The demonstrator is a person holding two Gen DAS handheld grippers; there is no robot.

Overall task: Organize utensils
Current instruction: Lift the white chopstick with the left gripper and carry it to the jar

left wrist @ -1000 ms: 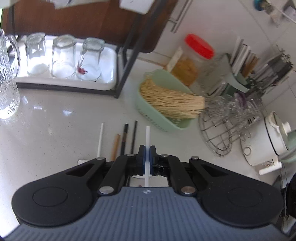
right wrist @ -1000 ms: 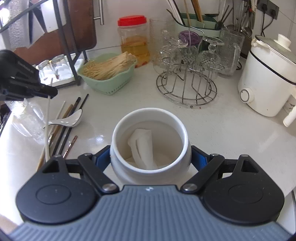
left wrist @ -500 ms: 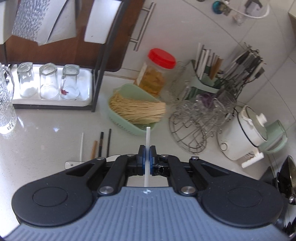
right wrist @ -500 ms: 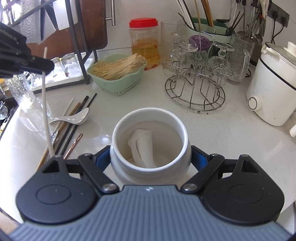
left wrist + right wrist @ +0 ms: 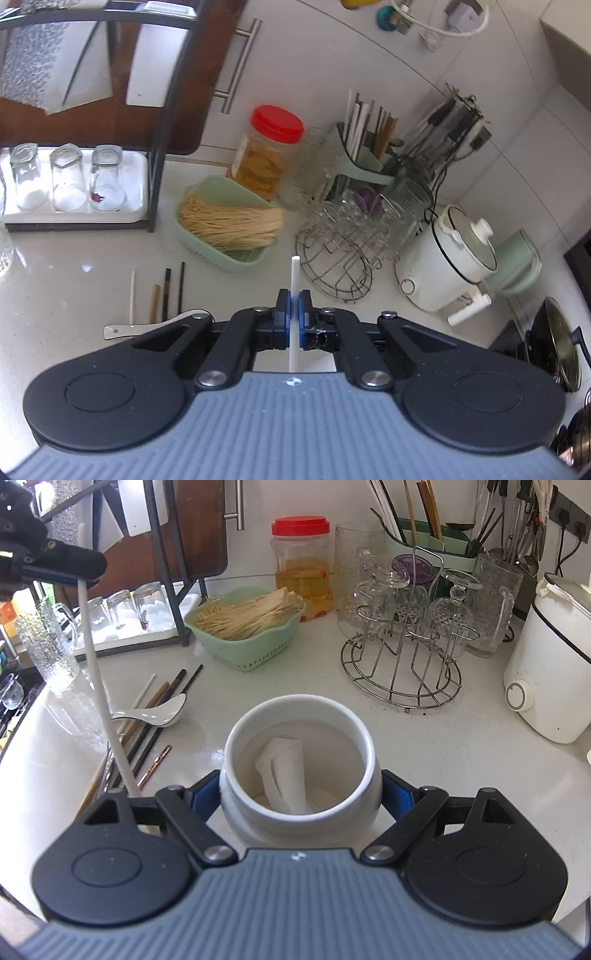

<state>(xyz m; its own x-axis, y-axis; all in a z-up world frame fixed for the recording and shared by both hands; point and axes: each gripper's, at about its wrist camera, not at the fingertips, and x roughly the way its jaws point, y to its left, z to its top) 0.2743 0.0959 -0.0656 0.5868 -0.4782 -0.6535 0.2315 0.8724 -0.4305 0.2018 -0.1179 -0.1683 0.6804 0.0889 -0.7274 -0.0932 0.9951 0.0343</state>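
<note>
My left gripper is shut on a white chopstick, held above the counter. From the right wrist view that gripper is at the upper left and the white chopstick hangs down from it, slanted, left of the jar. My right gripper is shut on a white ceramic jar standing on the counter; a folded white cloth lies inside it. A white spoon, another white chopstick and several dark and wooden chopsticks lie on the counter to the left.
A green basket of noodles, a red-lidded jar, a wire rack with glasses and a white cooker stand behind. A green holder with utensils is at the back. A tray of upturned glasses sits under a black shelf frame.
My left gripper has risen with the white chopstick, lifting it off the counter and away from the other chopsticks. The right gripper and jar have stayed put.
</note>
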